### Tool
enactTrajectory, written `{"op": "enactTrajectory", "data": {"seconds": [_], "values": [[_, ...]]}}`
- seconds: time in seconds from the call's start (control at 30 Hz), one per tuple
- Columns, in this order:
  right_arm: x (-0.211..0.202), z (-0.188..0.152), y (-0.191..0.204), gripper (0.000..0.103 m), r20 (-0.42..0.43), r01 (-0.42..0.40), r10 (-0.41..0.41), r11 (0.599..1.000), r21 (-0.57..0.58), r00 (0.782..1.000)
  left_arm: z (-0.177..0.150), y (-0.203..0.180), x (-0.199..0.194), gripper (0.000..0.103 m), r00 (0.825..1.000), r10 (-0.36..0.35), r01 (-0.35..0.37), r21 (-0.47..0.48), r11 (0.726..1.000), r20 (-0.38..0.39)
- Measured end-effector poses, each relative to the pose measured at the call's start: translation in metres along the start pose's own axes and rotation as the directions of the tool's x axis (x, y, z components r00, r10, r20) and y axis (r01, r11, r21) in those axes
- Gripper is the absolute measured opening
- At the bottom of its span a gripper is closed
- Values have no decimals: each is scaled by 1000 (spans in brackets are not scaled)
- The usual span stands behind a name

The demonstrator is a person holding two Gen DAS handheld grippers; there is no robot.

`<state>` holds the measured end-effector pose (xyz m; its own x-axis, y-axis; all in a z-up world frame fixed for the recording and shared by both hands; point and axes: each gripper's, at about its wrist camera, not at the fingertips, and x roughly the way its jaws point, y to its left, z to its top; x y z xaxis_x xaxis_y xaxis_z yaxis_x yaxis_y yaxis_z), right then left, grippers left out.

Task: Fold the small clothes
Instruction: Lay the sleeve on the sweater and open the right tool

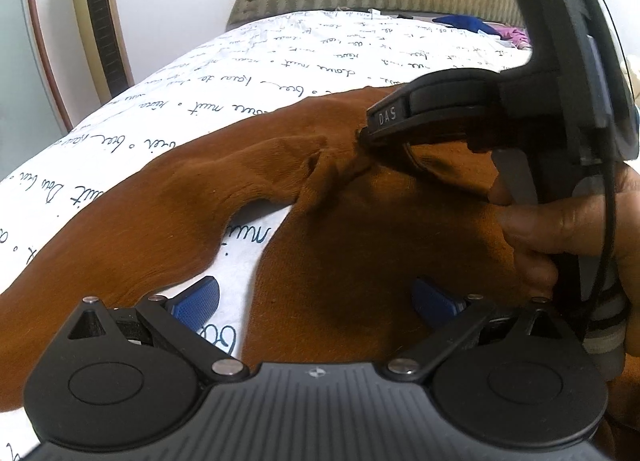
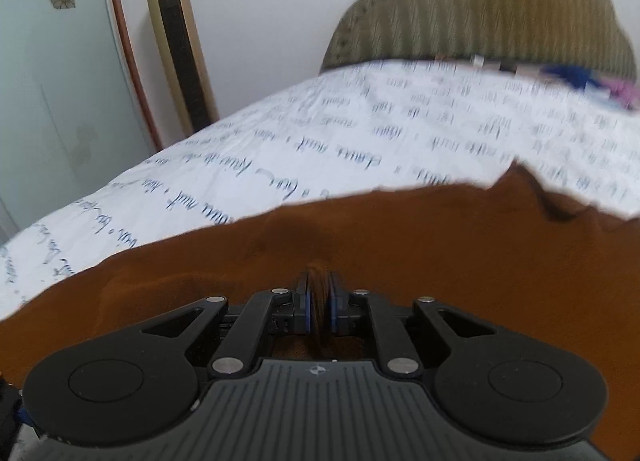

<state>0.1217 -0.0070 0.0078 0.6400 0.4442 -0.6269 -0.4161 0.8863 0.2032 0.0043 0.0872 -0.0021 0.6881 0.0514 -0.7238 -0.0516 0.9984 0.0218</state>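
Nearest the left wrist camera is the left hand-held gripper (image 1: pixel 316 301), its blue pads (image 1: pixel 196 301) spread wide apart and holding nothing. Just beyond them the brown garment (image 1: pixel 340 229) lies across the bed (image 1: pixel 240 73), one pad over bare printed sheet and the other over cloth. The garment runs from about 8 o'clock up to 2 o'clock, with a limb of it trailing toward 9 o'clock and a gap of sheet showing between that limb and the main body. At 2 o'clock the right hand-held gripper (image 1: pixel 362 135) reaches in from the side, its tips clenched on a puckered fold where the cloth bunches. The hand (image 1: pixel 560 221) carrying it sits at 3 o'clock.

From the right wrist view, the right hand-held gripper (image 2: pixel 319 307) is closest, its pads pinched tight on a ridge of the brown garment (image 2: pixel 400 261), which fills the lower half of the view; the bed (image 2: pixel 320 133) stretches off toward 12 o'clock. This view is blurred.

The garment looks like a soft, light knit, limp enough to sag and crease wherever it is lifted, and not slippery. I would judge it best taken by an edge or a corner, with a firm pinch through both layers, since a grab in the middle only gathers it into a bunch. The free left pads seem well placed to close on the near edge.
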Motion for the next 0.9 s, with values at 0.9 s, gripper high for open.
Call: {"op": "enactTrajectory", "data": {"seconds": [0.9], "values": [[-52,-27,-4,47,-71,6,-15,992,-124,997,4,-1,-12,103,998,67,-67,-29,997,-17]]}}
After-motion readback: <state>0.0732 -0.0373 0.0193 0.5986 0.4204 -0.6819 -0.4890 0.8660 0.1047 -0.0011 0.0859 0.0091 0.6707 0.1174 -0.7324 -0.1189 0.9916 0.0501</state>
